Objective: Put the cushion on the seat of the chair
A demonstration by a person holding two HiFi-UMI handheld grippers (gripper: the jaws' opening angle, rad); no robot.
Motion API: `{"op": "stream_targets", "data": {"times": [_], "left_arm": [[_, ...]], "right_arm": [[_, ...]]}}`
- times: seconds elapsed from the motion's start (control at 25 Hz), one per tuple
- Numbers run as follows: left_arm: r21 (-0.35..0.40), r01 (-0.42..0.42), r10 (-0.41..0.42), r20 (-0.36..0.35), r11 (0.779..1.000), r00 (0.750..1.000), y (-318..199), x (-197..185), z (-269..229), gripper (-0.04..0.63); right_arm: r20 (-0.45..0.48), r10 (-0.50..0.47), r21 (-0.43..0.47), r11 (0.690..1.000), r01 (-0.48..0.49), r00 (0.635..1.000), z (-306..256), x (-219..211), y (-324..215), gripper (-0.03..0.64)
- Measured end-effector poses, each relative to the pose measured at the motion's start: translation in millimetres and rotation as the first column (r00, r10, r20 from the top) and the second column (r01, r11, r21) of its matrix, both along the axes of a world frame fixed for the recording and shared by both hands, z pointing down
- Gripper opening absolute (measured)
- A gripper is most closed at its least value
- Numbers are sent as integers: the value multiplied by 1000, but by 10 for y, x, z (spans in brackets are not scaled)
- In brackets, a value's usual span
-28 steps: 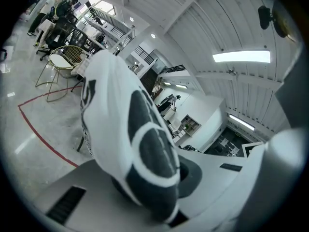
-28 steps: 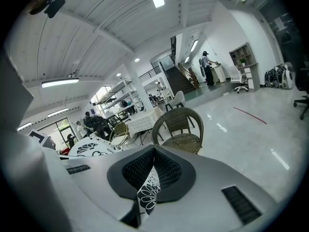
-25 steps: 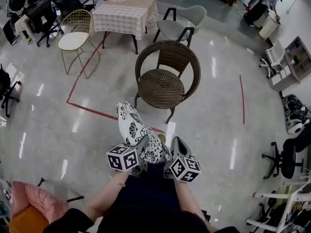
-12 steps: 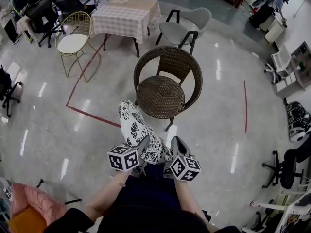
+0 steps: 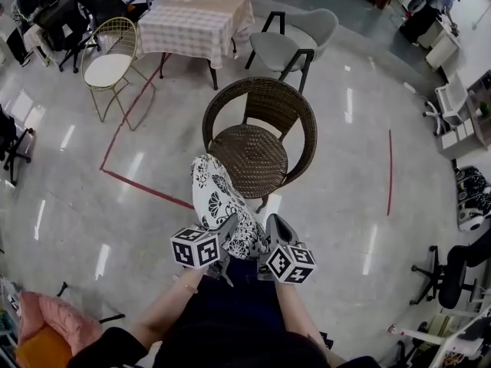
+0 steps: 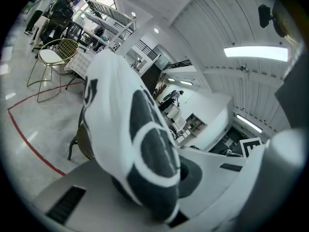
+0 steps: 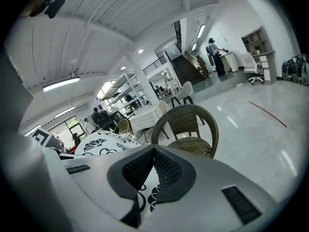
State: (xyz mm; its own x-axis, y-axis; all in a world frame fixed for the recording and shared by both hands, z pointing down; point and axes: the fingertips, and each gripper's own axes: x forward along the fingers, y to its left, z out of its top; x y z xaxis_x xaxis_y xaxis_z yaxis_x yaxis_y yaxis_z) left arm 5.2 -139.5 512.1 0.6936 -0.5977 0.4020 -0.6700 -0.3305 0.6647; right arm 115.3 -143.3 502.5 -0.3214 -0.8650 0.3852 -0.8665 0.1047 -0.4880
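the left gripper (image 5: 228, 228) is closed tight on the near edge of the white cushion with black flower shapes (image 5: 221, 199). in the left gripper view the soft cloth bulges up from between the two jaws and fills most of the middle. the right gripper (image 5: 275, 228) is closed too. in the right gripper view a thin bit of the same white and black cloth is pinched between its dark bumpy pads (image 7: 166, 167). the two grippers sit side by side, near each other, each held in one of the person's hands (the cubes with black and white squares are part of them).

the cushion is up in the air, standing on its edge, and it points away from the person. it is not on the seat. its far end reaches close to the front of the round brown woven chair (image 5: 261, 102), which stands just ahead on the shiny grey floor (image 5: 345, 190). the woven seat (image 5: 249, 152) has nothing on it.

a red tape line (image 5: 138, 181) runs on the floor to the left of the chair. farther back are a table with a checked cloth (image 5: 201, 20), a gold wire chair with a white seat (image 5: 109, 61) and a grey chair with black arms (image 5: 285, 46).
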Motion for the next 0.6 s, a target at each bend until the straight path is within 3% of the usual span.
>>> {"op": "stream_targets", "data": {"times": [0.6], "left_arm": [[-40, -57, 57, 9, 998, 998, -778, 554, 205, 25]], "right_arm": [[38, -2, -45, 999, 4, 999, 212, 522, -738, 25]]}}
